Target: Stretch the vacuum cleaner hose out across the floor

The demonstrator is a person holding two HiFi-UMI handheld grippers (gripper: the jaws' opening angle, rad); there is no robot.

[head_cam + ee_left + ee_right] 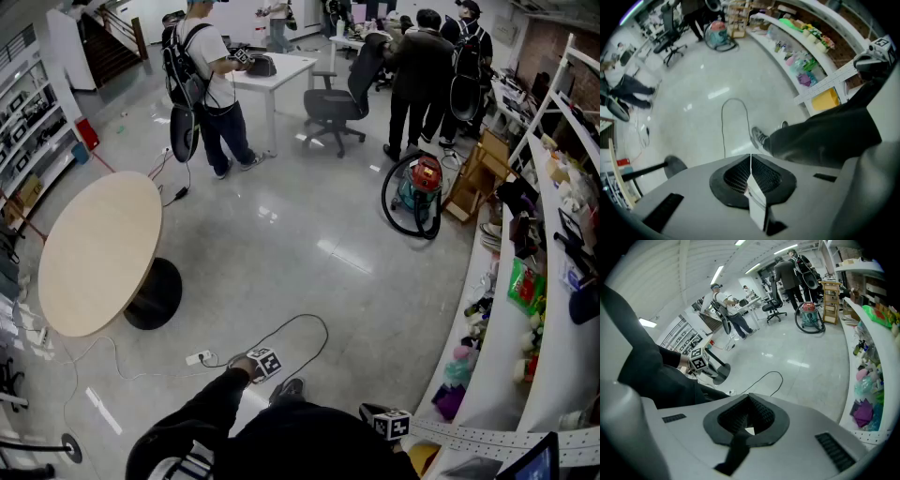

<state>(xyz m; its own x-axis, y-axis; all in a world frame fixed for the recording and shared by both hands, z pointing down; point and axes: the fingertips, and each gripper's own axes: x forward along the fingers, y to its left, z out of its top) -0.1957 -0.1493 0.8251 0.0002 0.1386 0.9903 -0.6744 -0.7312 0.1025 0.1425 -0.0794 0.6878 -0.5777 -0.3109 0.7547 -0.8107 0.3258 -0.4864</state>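
Just two tools, one vacuum cleaner.
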